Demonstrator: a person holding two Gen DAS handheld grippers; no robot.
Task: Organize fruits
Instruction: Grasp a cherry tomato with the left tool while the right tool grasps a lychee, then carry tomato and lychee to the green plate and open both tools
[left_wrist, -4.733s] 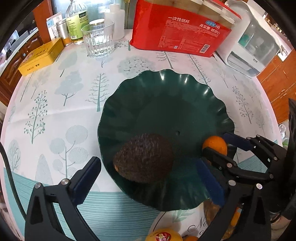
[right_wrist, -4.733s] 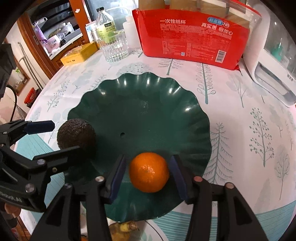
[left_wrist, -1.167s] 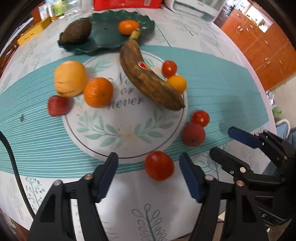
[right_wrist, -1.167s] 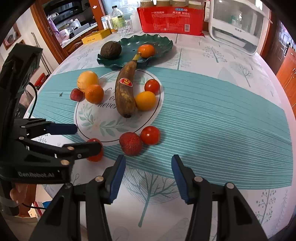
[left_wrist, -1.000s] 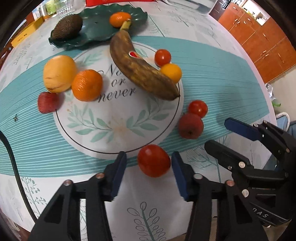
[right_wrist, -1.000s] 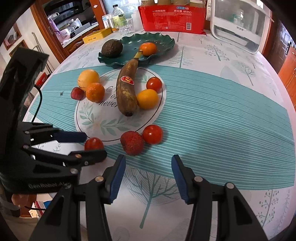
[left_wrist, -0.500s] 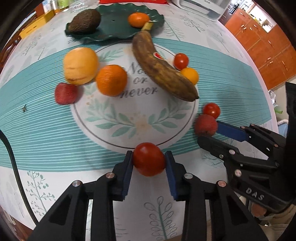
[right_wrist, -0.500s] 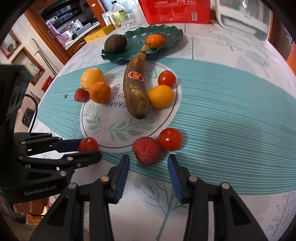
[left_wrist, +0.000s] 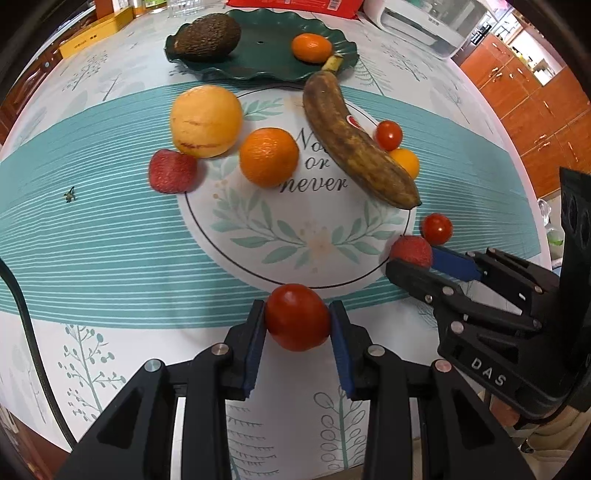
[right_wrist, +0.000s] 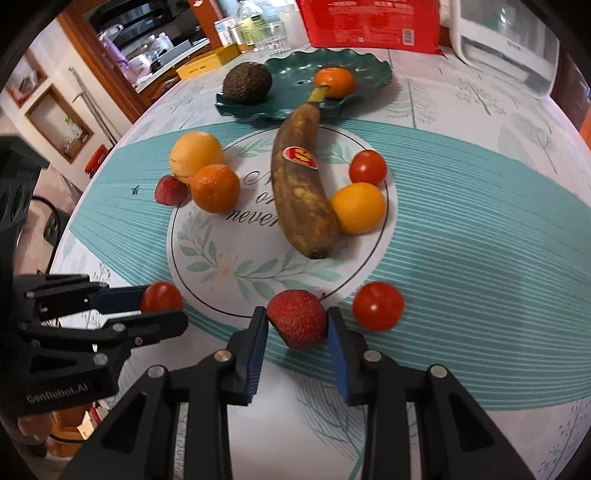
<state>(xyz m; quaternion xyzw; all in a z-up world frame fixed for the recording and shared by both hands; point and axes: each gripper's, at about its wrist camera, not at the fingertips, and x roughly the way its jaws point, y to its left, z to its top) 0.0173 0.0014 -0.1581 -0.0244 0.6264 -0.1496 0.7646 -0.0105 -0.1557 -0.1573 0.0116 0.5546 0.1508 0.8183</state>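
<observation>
My left gripper (left_wrist: 297, 314) is shut on a red tomato (left_wrist: 297, 317) at the near rim of the printed circle on the tablecloth. The right gripper (right_wrist: 297, 317) has its jaws closing, and its blue pads touch both sides of a red strawberry (right_wrist: 297, 325). A small tomato (right_wrist: 377, 305) lies just right of it. Farther back, a green plate (left_wrist: 258, 55) holds an avocado (left_wrist: 208, 37) and a mandarin (left_wrist: 311, 47). A brown banana (left_wrist: 354, 144), an orange (left_wrist: 268, 157), a yellow fruit (left_wrist: 206, 121) and another strawberry (left_wrist: 171, 171) lie on the cloth.
A red package (right_wrist: 369, 22), a white appliance (right_wrist: 506, 40), a yellow box (right_wrist: 207, 61) and a glass (right_wrist: 273, 40) stand behind the plate. One more small tomato (left_wrist: 388, 135) and a small orange fruit (left_wrist: 406, 162) sit beside the banana. The table's edge runs close below both grippers.
The left jaws closed onto the tomato. The right gripper moved forward to the strawberry and its jaws narrowed around it.
</observation>
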